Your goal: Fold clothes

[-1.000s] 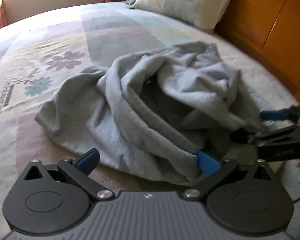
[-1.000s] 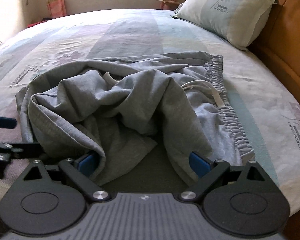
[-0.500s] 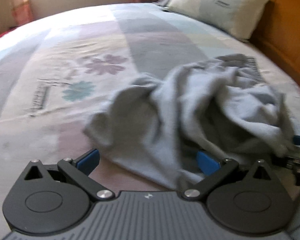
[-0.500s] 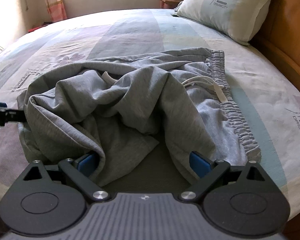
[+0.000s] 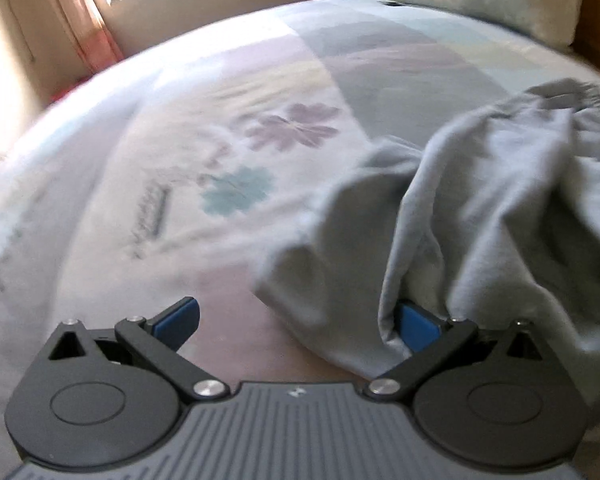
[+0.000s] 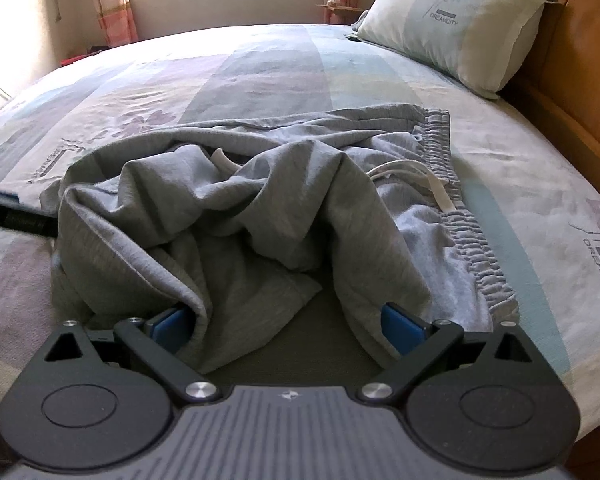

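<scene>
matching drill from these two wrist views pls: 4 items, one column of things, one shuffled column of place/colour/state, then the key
Things
1. grey sweatpants
2. pillow
3. white drawstring
4. right claw

Descriptions
A. leaning against the wooden headboard
B. open, cloth draped over both blue pads
C. crumpled in a heap on the bedspread
D. lying loose beside the gathered waistband

Pairs: 1-C, 2-A, 3-D, 4-B
</scene>
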`<act>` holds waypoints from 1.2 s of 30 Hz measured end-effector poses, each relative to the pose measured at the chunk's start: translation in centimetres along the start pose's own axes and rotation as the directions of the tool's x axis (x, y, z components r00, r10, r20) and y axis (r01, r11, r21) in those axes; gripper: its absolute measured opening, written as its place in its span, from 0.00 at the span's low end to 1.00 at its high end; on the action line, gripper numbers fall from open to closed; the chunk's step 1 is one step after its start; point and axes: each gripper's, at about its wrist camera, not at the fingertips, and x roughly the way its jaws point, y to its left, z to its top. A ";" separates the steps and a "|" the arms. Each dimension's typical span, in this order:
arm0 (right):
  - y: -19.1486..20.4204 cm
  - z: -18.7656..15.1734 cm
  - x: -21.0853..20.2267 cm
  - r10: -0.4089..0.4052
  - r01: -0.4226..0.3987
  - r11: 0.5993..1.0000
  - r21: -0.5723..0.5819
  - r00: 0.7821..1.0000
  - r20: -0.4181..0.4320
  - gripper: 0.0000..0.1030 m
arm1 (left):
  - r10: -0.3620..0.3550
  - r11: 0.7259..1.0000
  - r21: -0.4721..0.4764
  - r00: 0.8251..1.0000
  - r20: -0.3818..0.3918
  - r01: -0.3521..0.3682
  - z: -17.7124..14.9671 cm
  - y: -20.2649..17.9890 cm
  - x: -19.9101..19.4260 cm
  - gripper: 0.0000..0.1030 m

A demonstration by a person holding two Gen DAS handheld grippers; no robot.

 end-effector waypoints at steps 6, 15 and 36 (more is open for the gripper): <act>0.4 0.1 -0.3 0.023 -0.023 0.999 -0.024 1.000 0.010 0.99 | 0.038 0.998 0.049 0.999 0.038 -0.040 1.9 1.7 0.5 1.00; 1.9 0.0 -1.6 0.040 -0.039 0.997 -0.069 0.999 0.016 0.99 | -0.143 0.989 0.050 0.986 0.081 0.139 0.7 2.7 -2.9 1.00; 6.1 -2.1 -13.2 0.034 0.001 0.984 -0.175 0.981 0.192 1.00 | -0.365 0.930 0.046 0.907 0.208 0.364 -6.8 1.9 -11.9 1.00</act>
